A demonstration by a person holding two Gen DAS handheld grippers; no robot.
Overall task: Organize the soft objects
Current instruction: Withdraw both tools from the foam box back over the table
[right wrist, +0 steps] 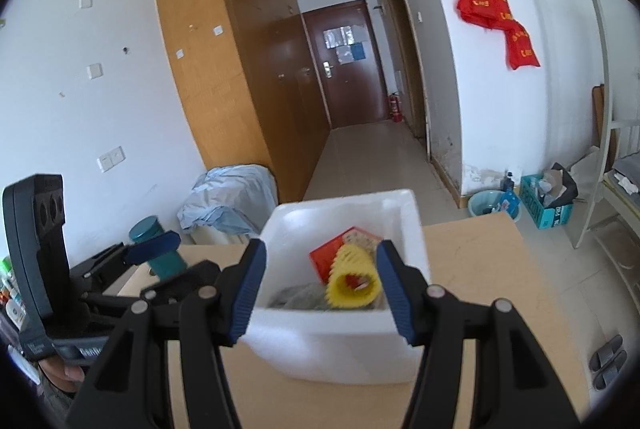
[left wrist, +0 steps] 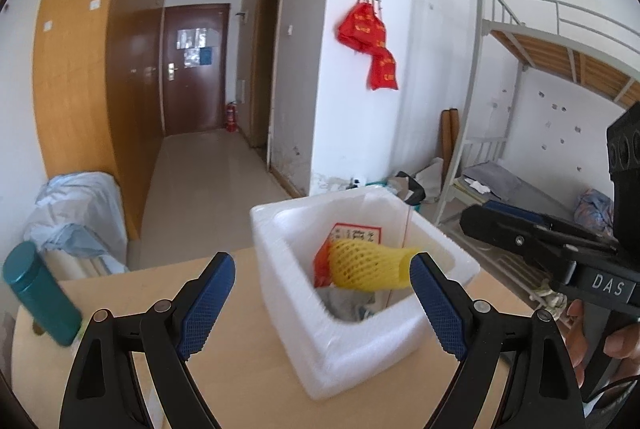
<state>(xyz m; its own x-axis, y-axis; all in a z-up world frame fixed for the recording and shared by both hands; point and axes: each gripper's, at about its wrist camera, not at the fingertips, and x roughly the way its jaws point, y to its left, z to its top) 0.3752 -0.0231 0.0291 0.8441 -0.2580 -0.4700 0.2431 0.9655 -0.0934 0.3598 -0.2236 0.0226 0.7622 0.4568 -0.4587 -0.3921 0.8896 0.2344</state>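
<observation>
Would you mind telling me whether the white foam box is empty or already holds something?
Not empty. The white foam box holds a yellow foam net sleeve, a red packet and grey cloth.

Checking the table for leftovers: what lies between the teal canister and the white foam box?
Only bare tabletop shows between the teal canister and the white foam box, seen in the left wrist view.
</observation>
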